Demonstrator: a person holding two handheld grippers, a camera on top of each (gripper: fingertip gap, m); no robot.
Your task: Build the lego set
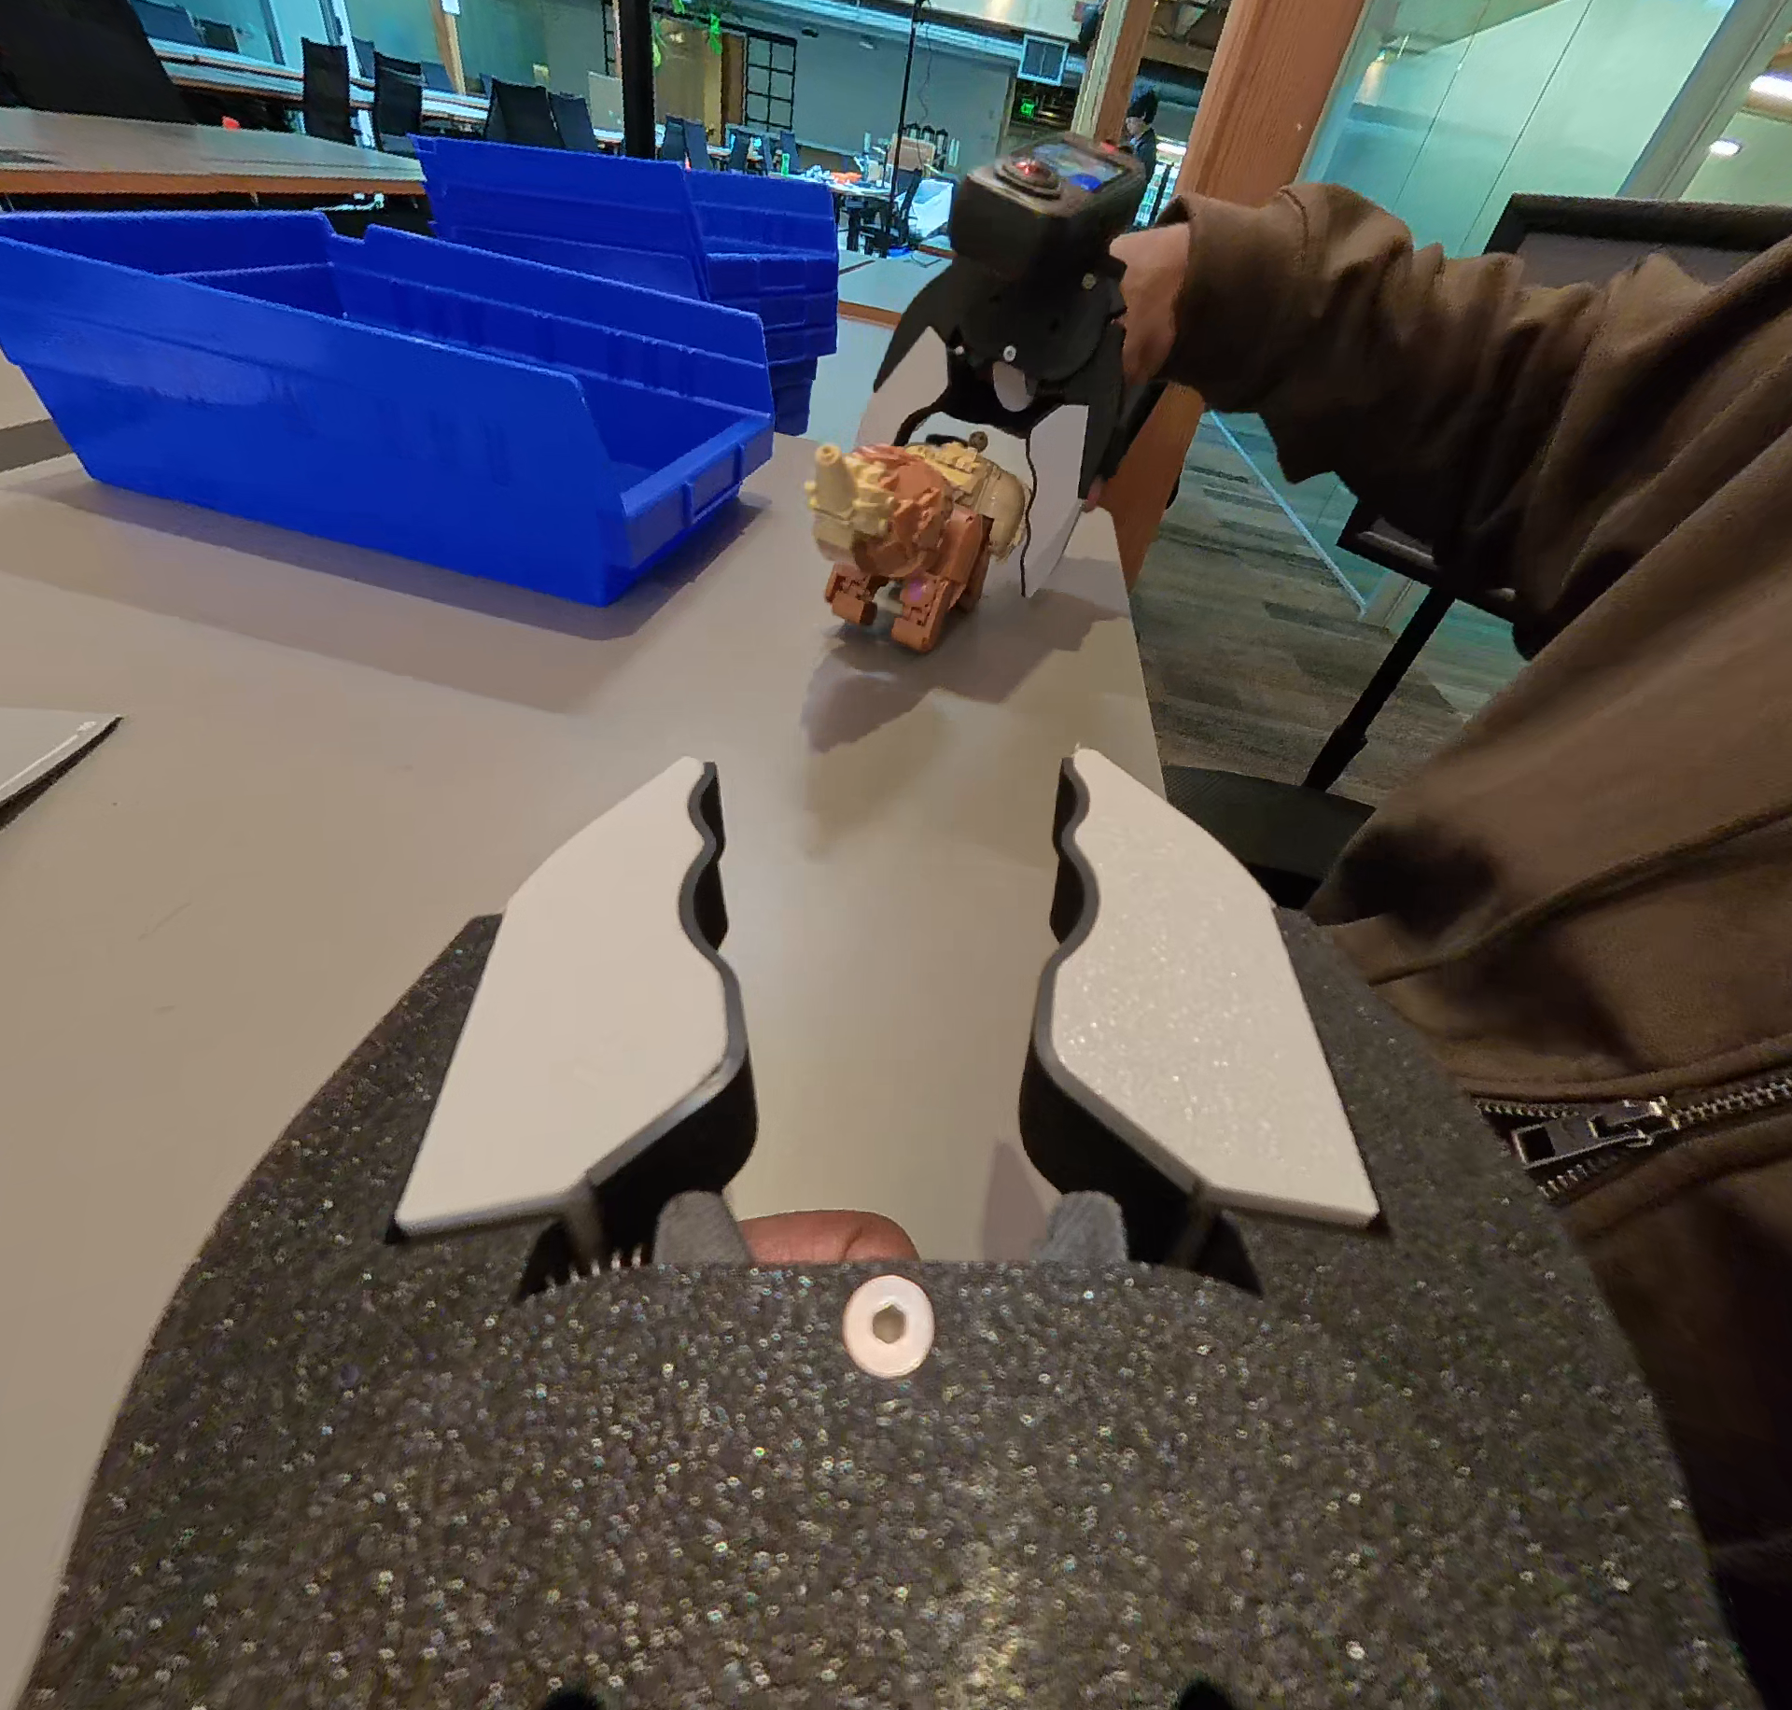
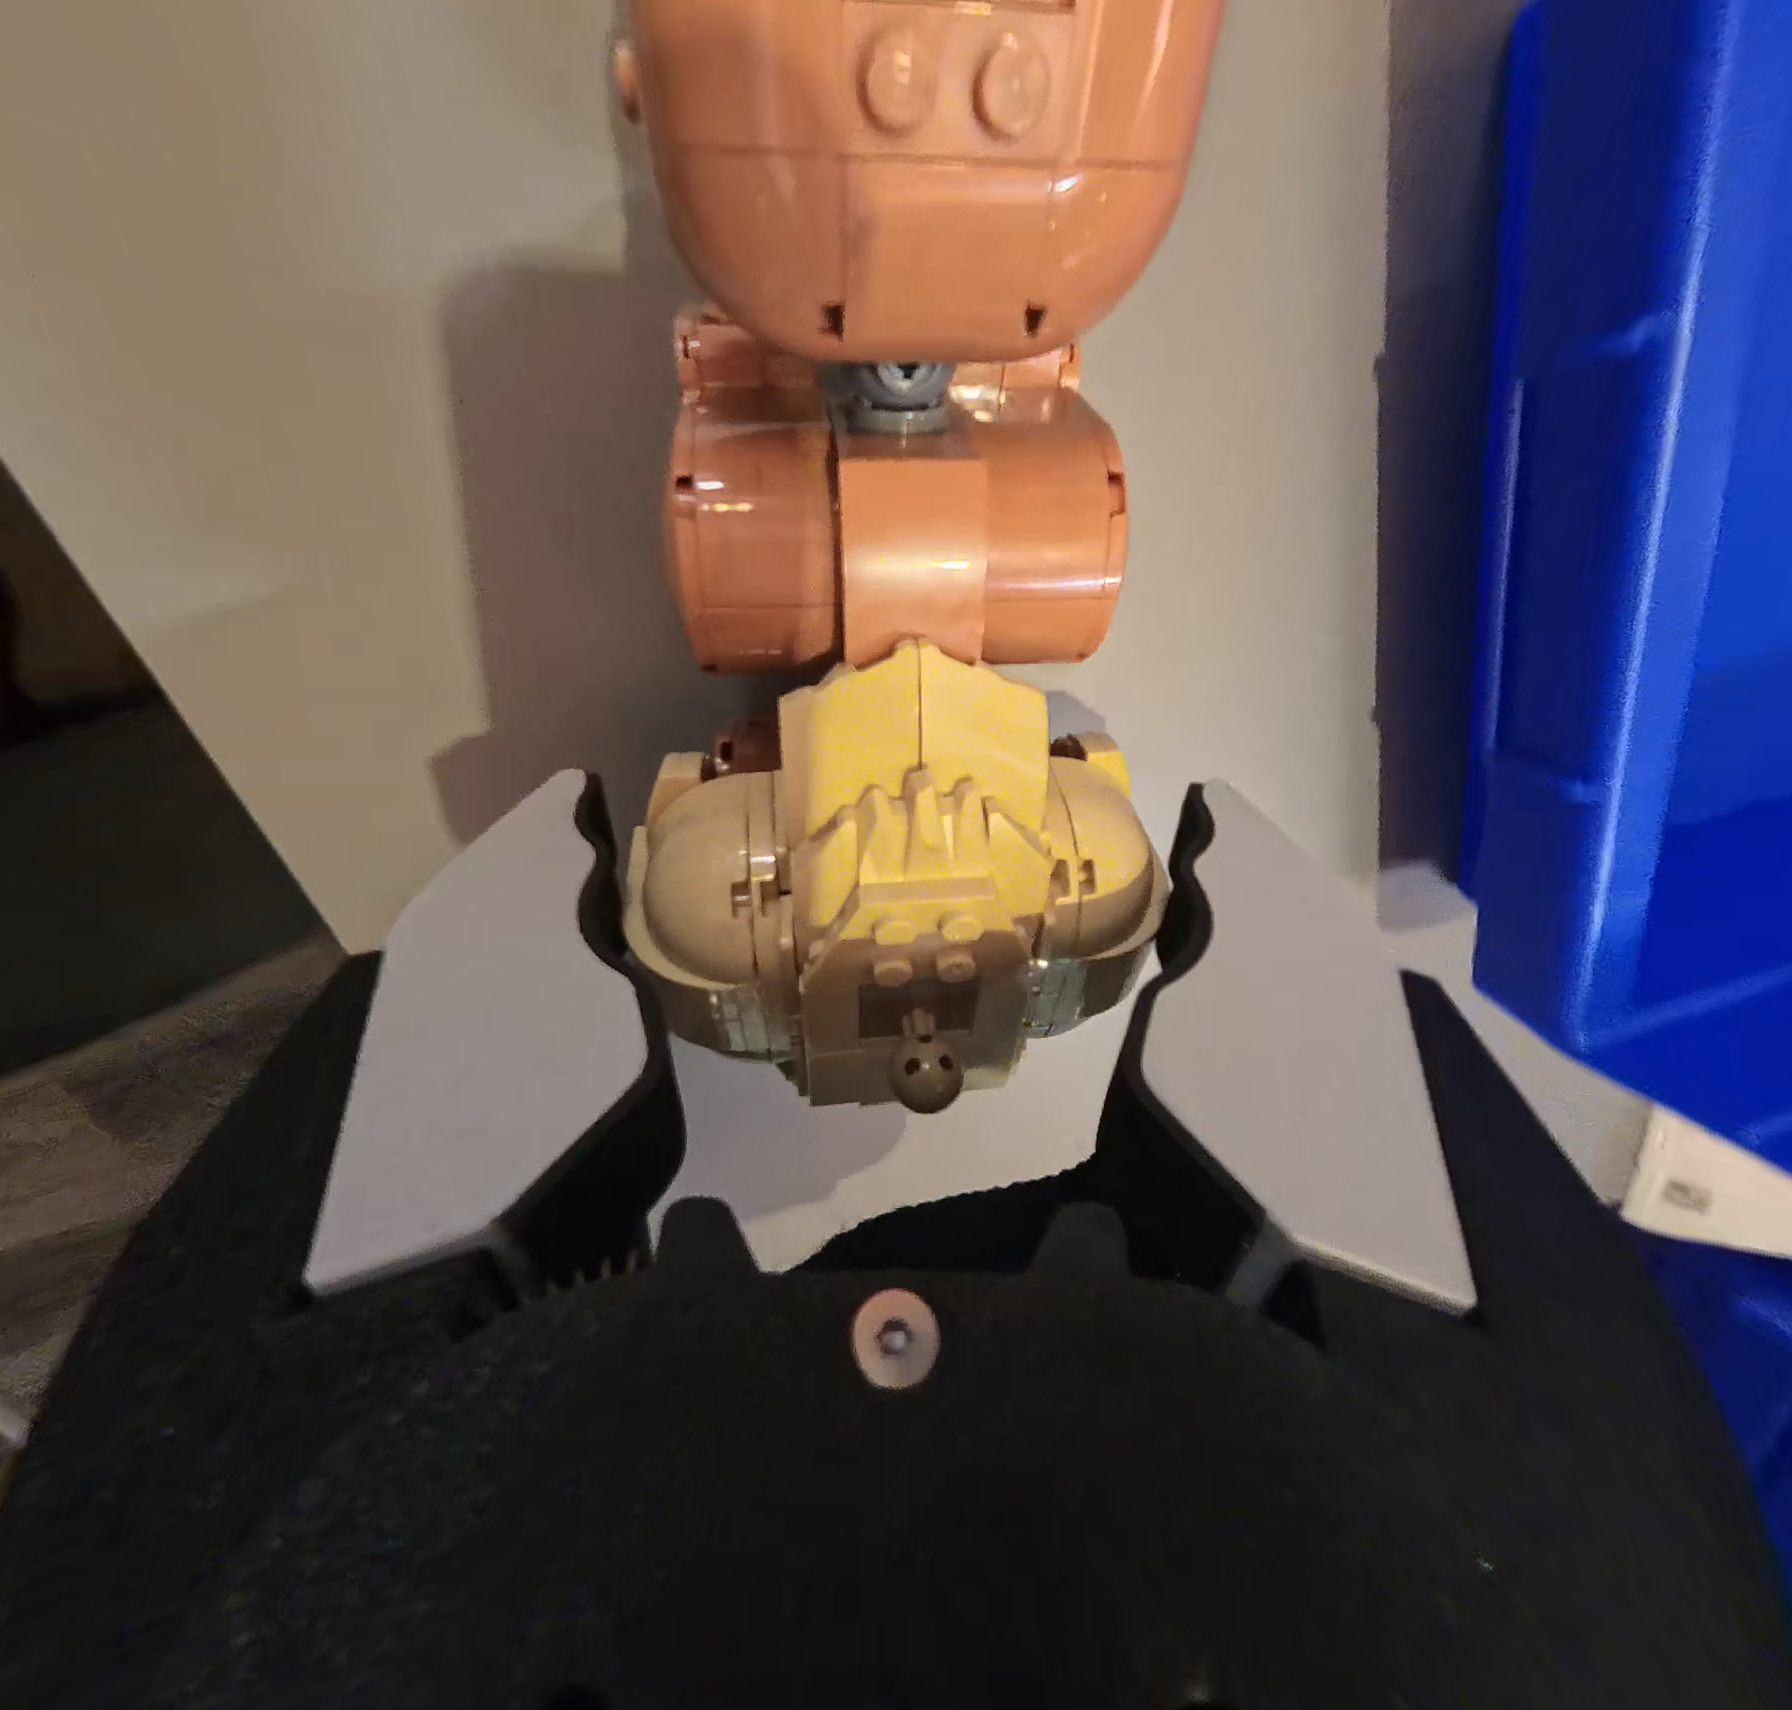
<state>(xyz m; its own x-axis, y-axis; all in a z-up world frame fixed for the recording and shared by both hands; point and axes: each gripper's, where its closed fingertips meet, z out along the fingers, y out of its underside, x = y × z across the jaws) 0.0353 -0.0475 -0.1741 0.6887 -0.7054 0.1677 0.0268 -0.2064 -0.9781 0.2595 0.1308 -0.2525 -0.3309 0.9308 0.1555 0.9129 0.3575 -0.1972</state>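
Observation:
A brown and tan lego animal model (image 1: 912, 529) stands on the grey table (image 1: 388, 791) near its right edge. In the right wrist view its tan part (image 2: 902, 888) lies between my right gripper's fingers and the brown body (image 2: 897, 548) stretches away beyond it. My right gripper (image 2: 890, 786) is open wide and straddles the tan part, with a thin gap on each side. It also shows from outside in the left wrist view (image 1: 960, 485), over the model. My left gripper (image 1: 890, 771) is open and empty, low over bare table, well short of the model.
Blue plastic bins (image 1: 388, 422) stand on the table left of the model, close beside it in the right wrist view (image 2: 1648, 597). A paper sheet (image 1: 48, 752) lies at the far left. A person's brown sleeve (image 1: 1455, 354) reaches in from the right. The table edge (image 1: 1144, 645) drops to the floor. About 30 centimetres separates my left fingertips from my right.

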